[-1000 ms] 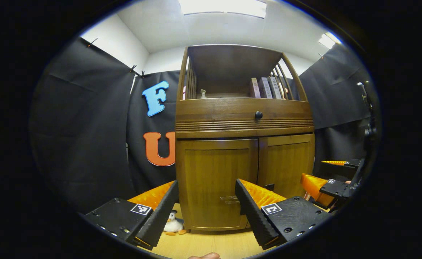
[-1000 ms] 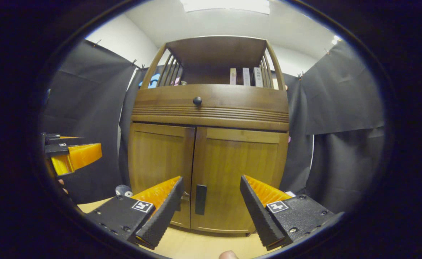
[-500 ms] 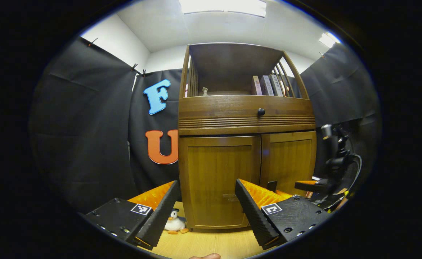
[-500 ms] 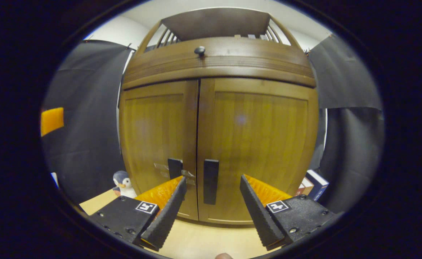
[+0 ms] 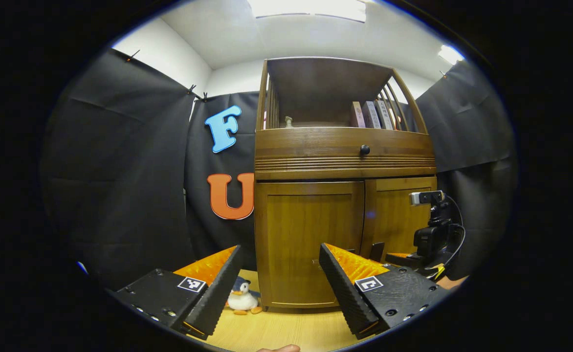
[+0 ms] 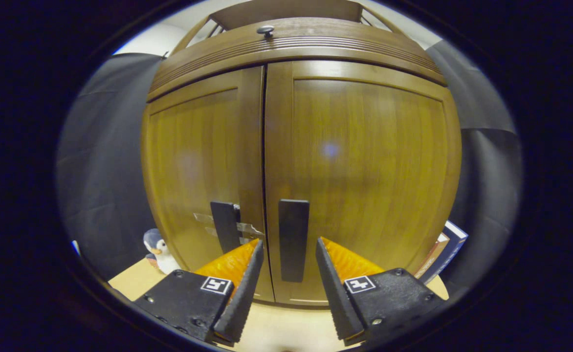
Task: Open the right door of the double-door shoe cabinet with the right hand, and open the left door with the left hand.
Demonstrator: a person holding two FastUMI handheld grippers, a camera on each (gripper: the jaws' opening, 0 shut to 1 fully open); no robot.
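- The cabinet [image 6: 350, 161] stands on the floor [image 6: 291, 327], right in front of the right gripper [image 6: 288, 278]. Both of its doors are shut.
- The right gripper is up close to the right door [image 6: 364, 171]. Its fingers are apart, one on each side of the low end of the right handle [image 6: 294, 239]. They are not pinching it yet, so it holds nothing.
- The left gripper [image 5: 280, 278] is farther back from the cabinet. Its fingers are wide apart and hold nothing. It faces the left door [image 5: 311, 244].
- The step now, I think, is grabbing the right handle.
- Next, the right fingers need to go a bit more forward, squeeze the handle, then pull so the door swings out.
- After that the left gripper should go to the left handle [image 6: 225, 225].
- A toy penguin [image 5: 242, 299] sits on the floor by the left side. The left door might bump it.
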